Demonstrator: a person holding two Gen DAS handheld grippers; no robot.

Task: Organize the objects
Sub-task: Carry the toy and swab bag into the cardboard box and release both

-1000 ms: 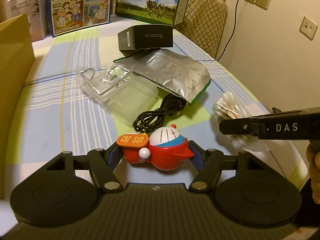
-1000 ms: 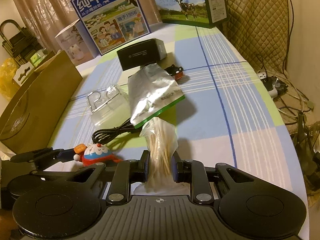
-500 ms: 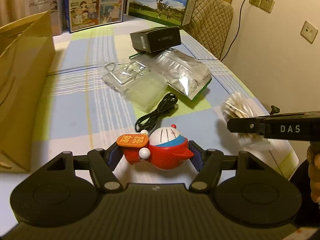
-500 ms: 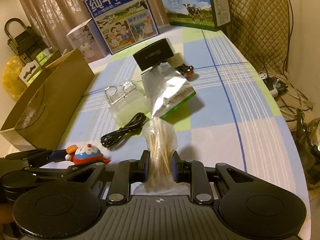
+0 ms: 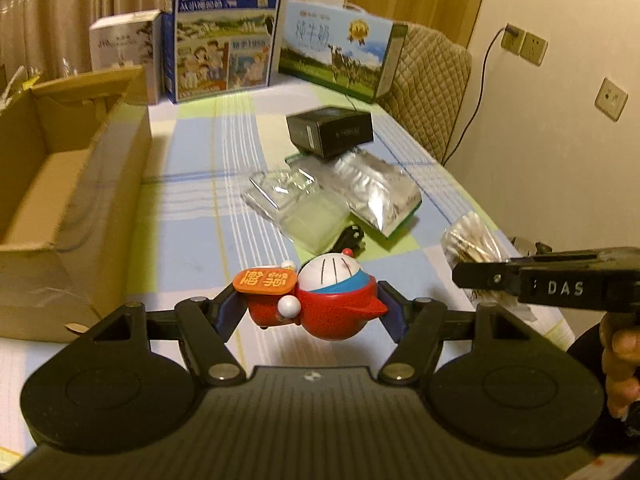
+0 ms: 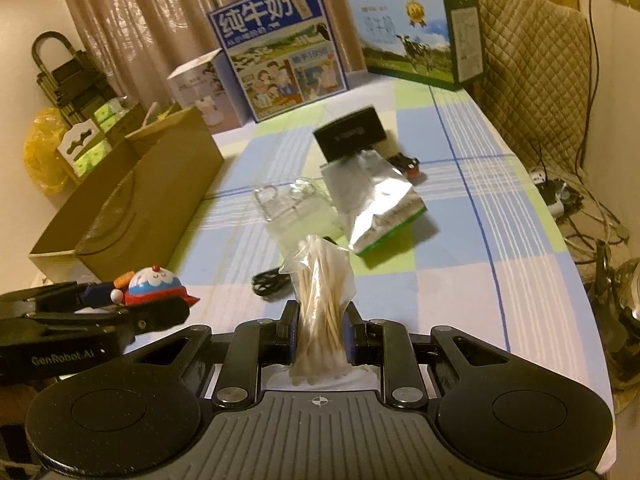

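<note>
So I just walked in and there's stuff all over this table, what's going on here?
A person is tidying the table with a handheld gripper in each hand. The left gripper is shut on a red cartoon toy, and the right gripper is shut on a bag of cotton swabs; both are held above the table. An open cardboard box sits to the left. A black box, a foil pouch, a clear plastic pack and a black cable lie on the checked tablecloth.

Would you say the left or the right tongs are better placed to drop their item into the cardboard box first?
Left. The left tongs, holding the Doraemon toy, sit nearer the cardboard box.
</note>
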